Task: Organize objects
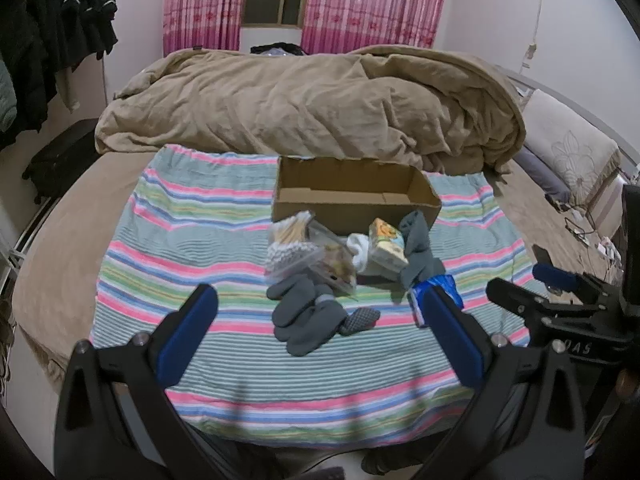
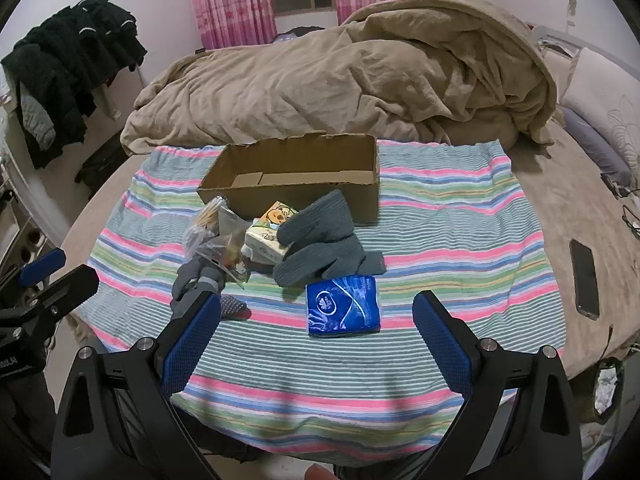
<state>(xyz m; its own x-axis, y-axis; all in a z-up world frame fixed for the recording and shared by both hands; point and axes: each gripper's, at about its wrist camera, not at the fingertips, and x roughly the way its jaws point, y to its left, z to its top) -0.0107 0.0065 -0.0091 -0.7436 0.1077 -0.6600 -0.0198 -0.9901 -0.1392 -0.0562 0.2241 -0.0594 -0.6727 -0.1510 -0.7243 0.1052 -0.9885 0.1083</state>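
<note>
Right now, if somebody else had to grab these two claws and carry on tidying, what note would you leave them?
Left claw: open, holding nothing, hovering over the near gray gloves.
Right claw: open, holding nothing, facing the blue tissue pack.
Cardboard box: open on the striped towel; nothing visible inside.
In a pile in front of it: cotton swab bag, snack bag, cartoon tissue pack, second gray glove pair, white sock.
Done: nothing boxed yet.
Left: probably move every item into the box.

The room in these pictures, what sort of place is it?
Most likely a bedroom in a home: a bed with a rumpled tan duvet, pink curtains at a window, and dark clothes hanging at the side.
</note>
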